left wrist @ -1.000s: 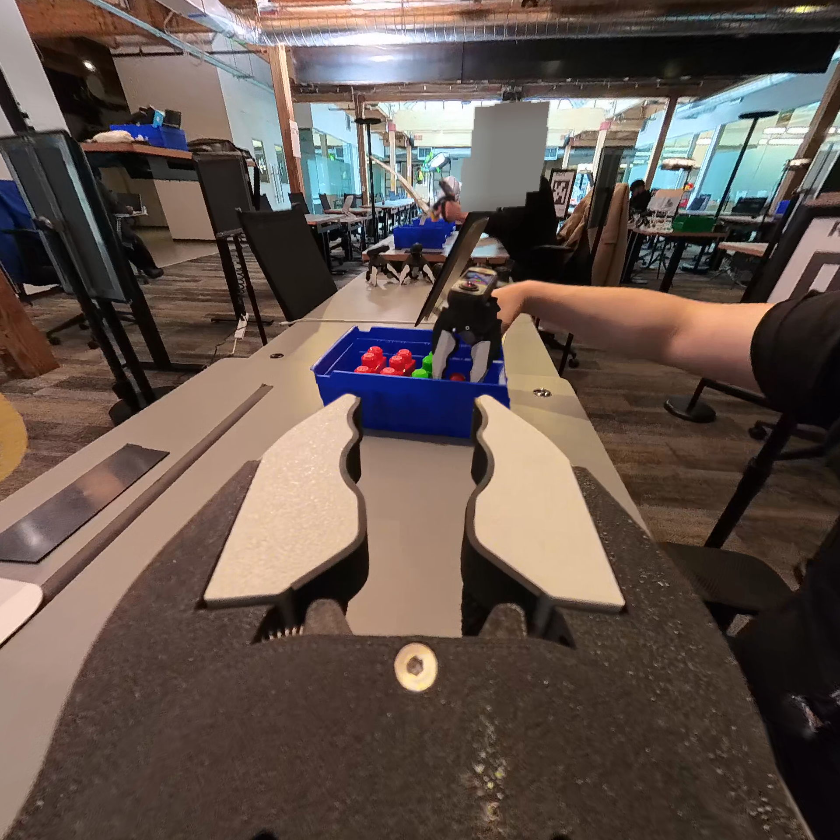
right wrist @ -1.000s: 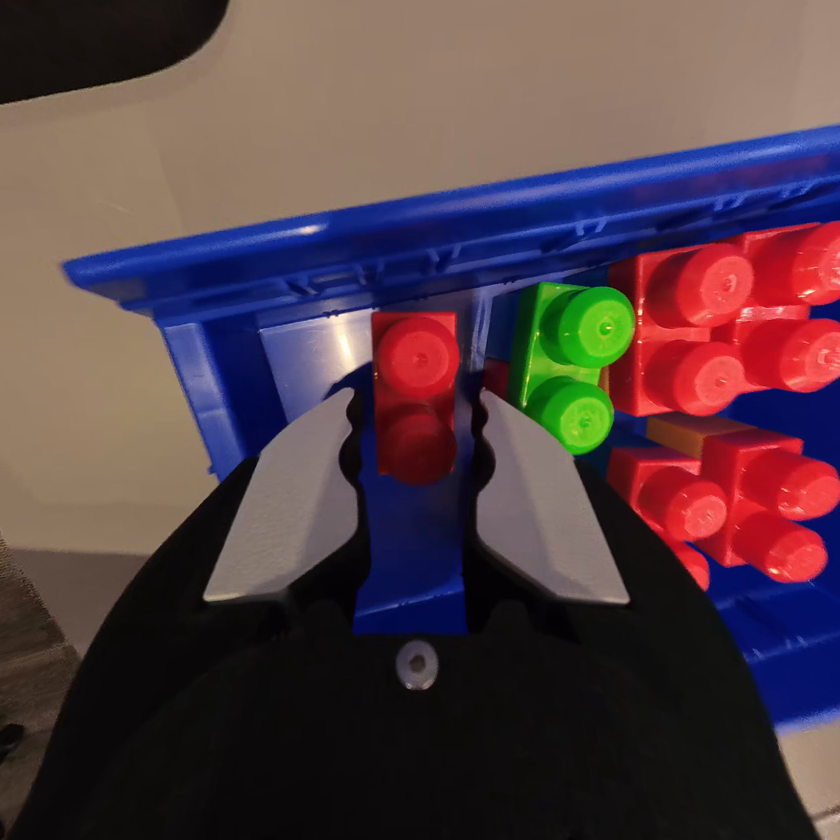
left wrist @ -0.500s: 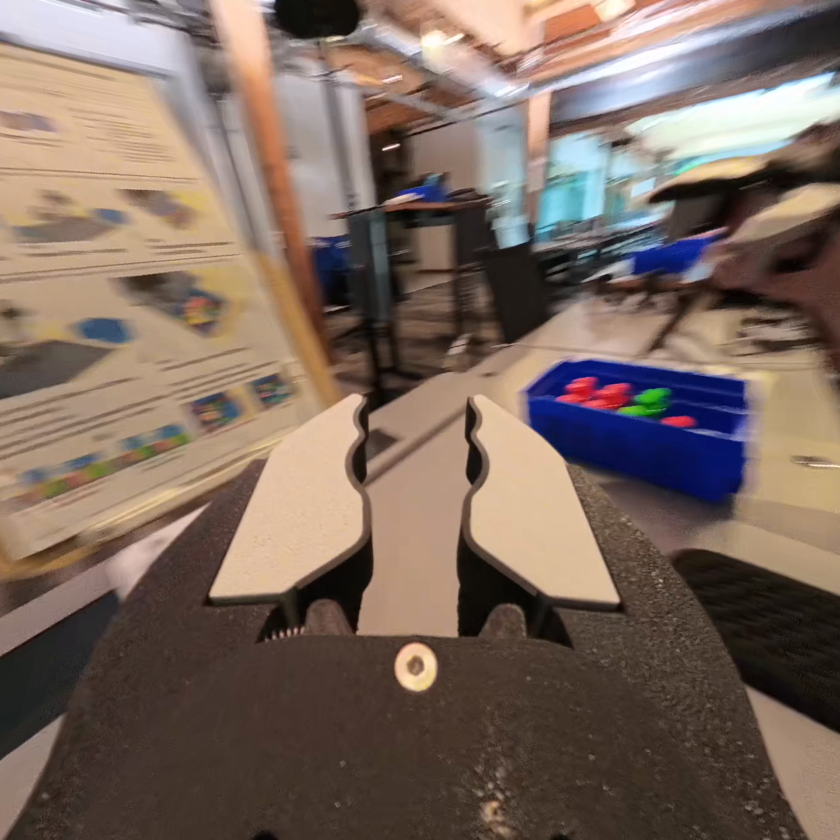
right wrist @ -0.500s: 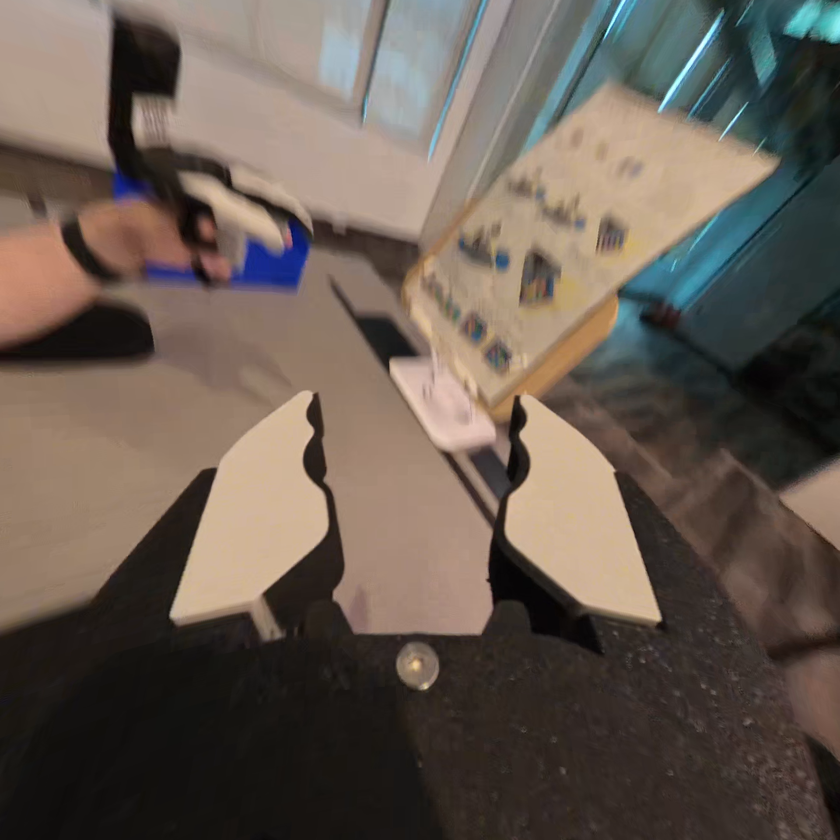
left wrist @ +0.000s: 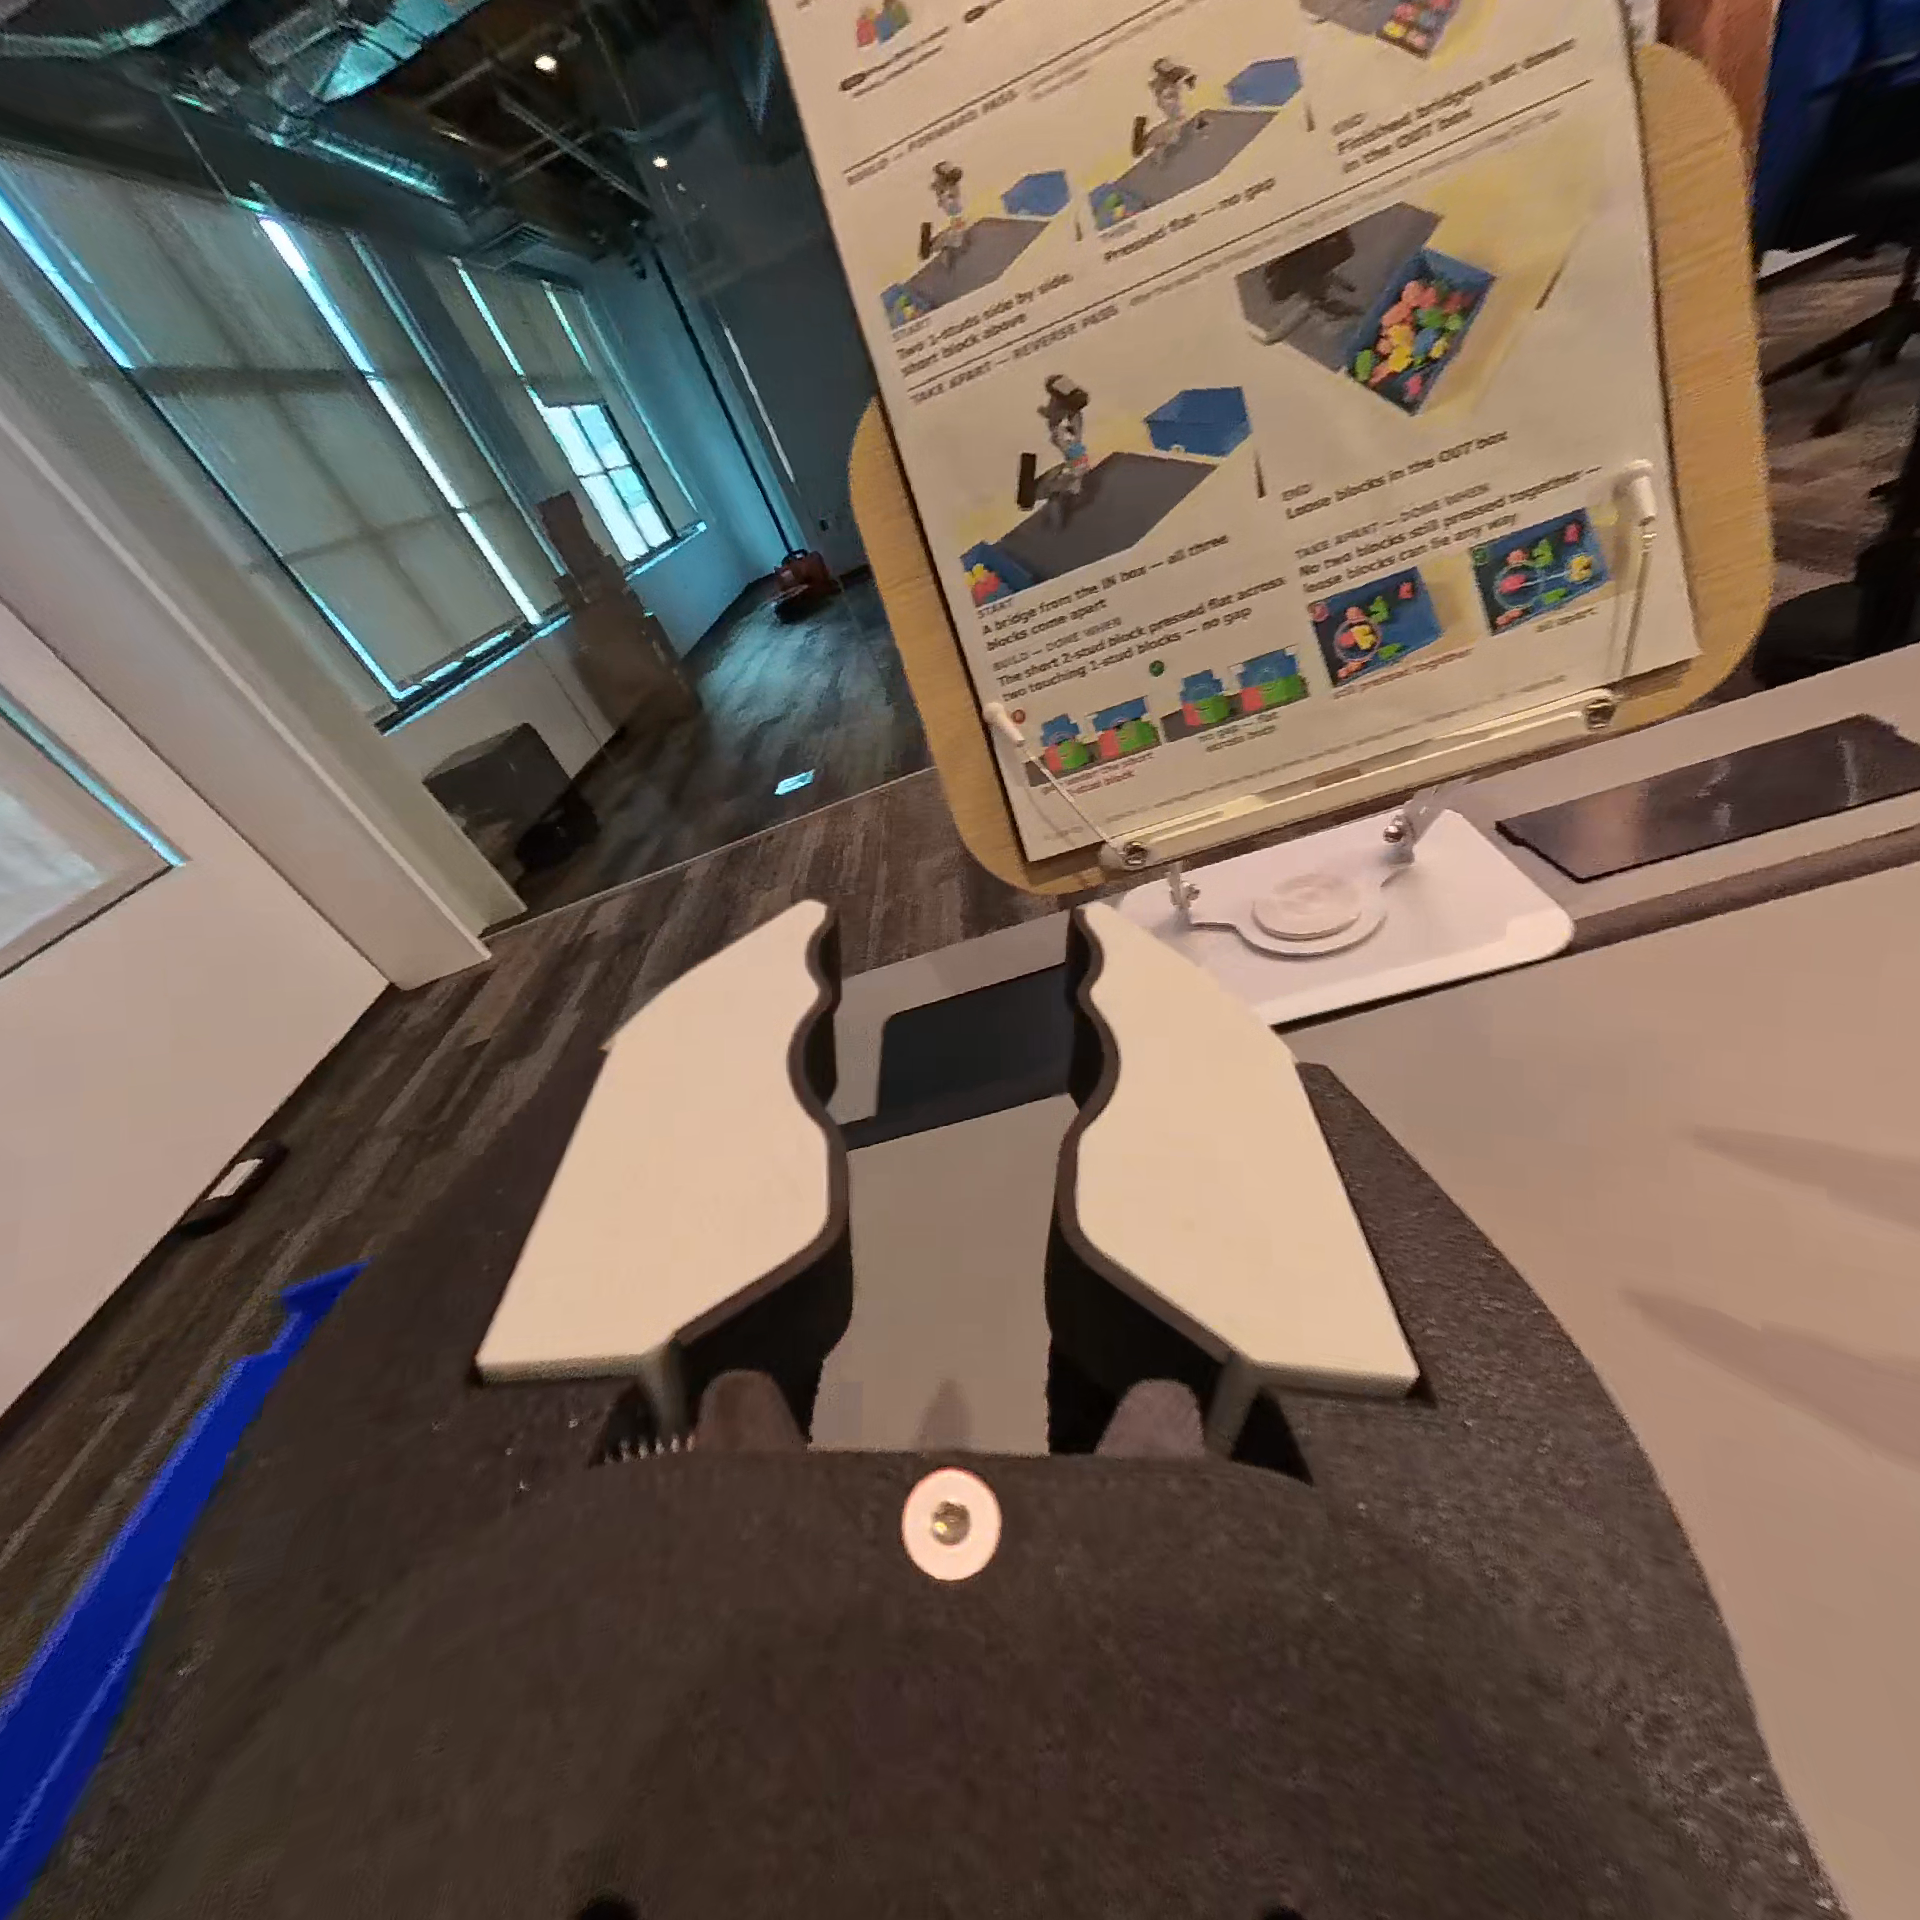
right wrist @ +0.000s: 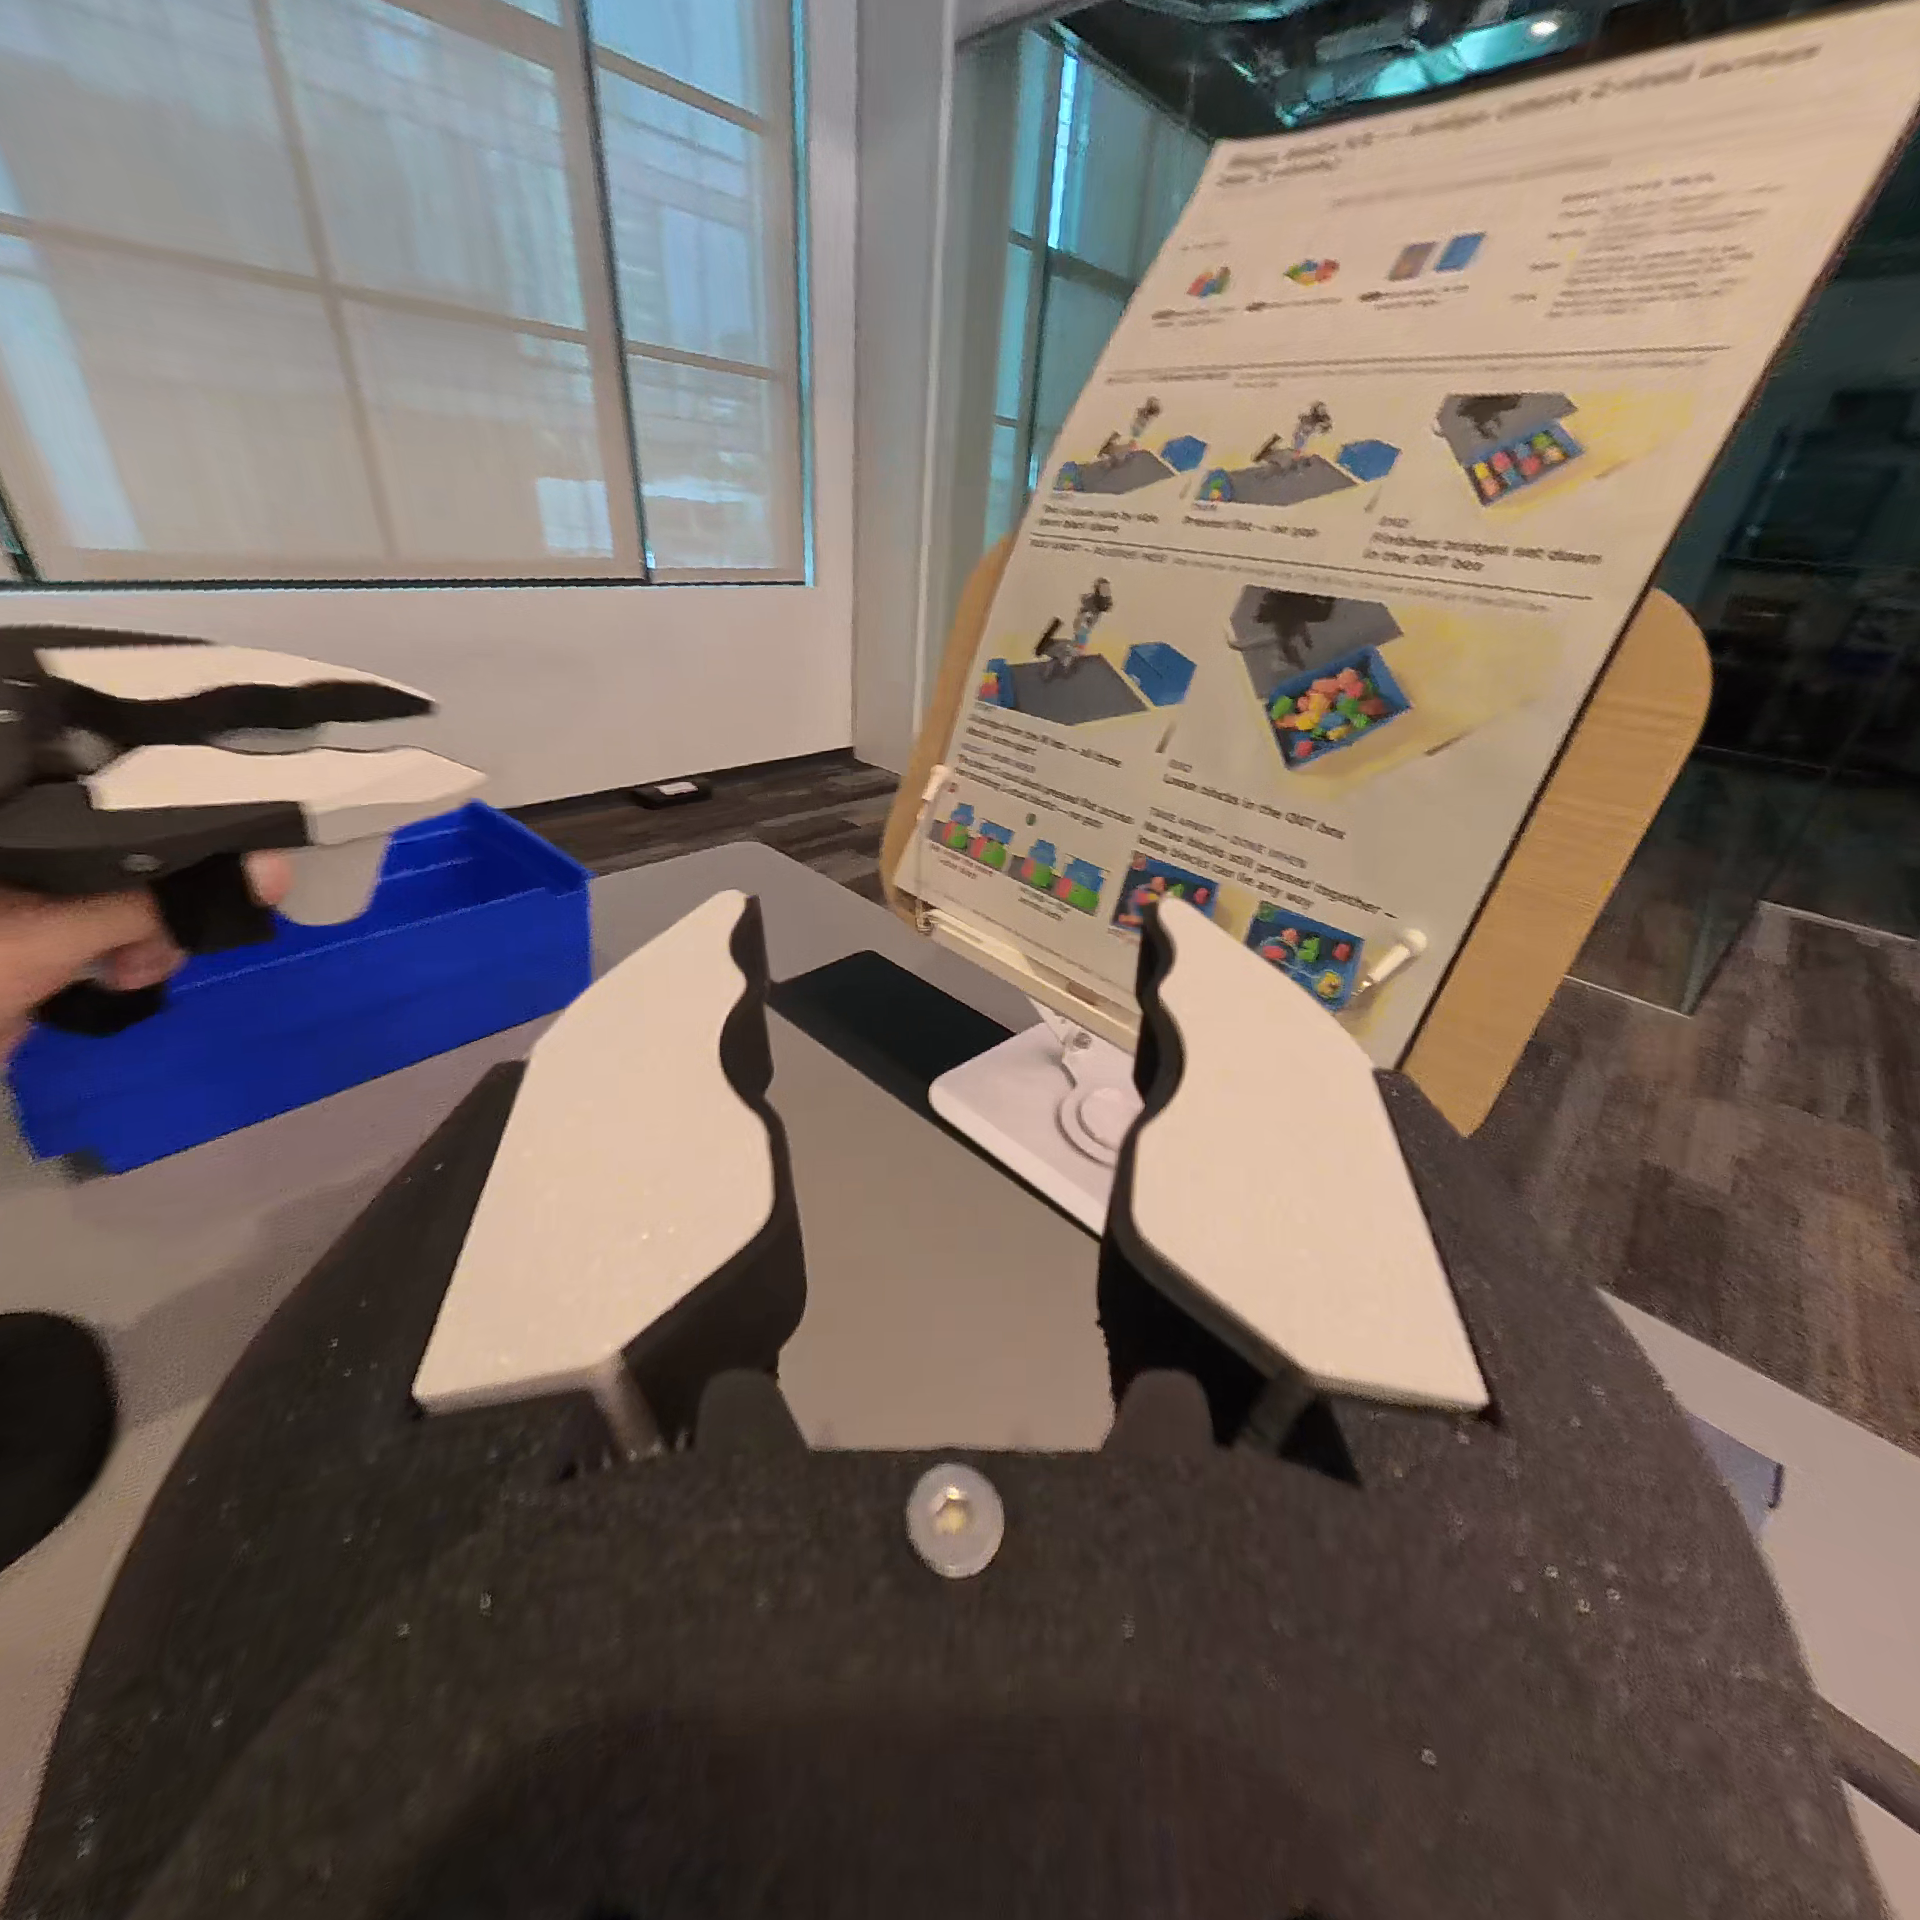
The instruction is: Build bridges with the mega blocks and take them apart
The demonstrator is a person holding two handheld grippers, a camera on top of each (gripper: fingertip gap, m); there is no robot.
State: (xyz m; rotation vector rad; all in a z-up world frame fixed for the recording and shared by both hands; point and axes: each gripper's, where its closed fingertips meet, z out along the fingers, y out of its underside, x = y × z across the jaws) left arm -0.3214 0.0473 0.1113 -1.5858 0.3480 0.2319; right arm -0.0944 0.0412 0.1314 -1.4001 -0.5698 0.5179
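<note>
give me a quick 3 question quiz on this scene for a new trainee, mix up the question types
1. True or false: the right gripper is holding a block.
2. Multiple choice: in the right wrist view, the blue bin sits (a) left of the instruction sheet, (b) right of it, (c) on top of it.
3. Short answer: what stands directly ahead of the left gripper, propped on a white base?

Key
1. False: its jaws are apart with nothing between them.
2. (a), with the left gripper hovering over the near side of the bin.
3. The instruction sheet, clipped to a tan wooden board; the left gripper is also open and holds nothing.
</note>
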